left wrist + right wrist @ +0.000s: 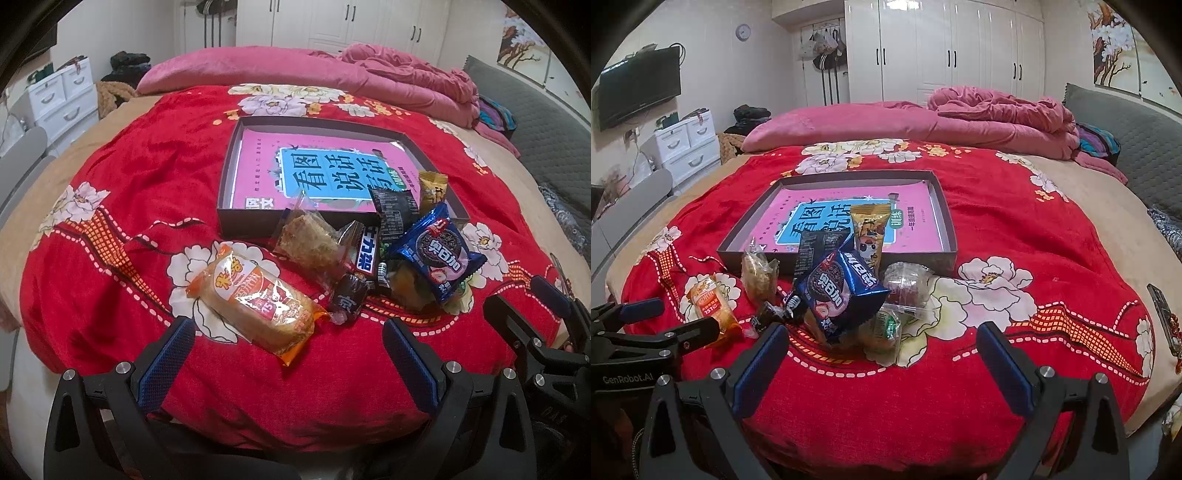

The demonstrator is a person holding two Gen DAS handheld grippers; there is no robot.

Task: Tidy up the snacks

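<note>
Red floral blanket [147, 192] holds loose snacks before the shallow box [945, 206]; left gripper [288, 354] and right gripper [882, 354] gape empty. Sorting looks unstarted; next, probably close on the orange bread pack [255, 306].

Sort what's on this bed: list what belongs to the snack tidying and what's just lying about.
Job:
box
orange cake pack
blue cookie pack
chocolate bar
yellow snack pack
clear-wrapped pastry

Lying about:
pink quilt
remote
white drawers
</note>
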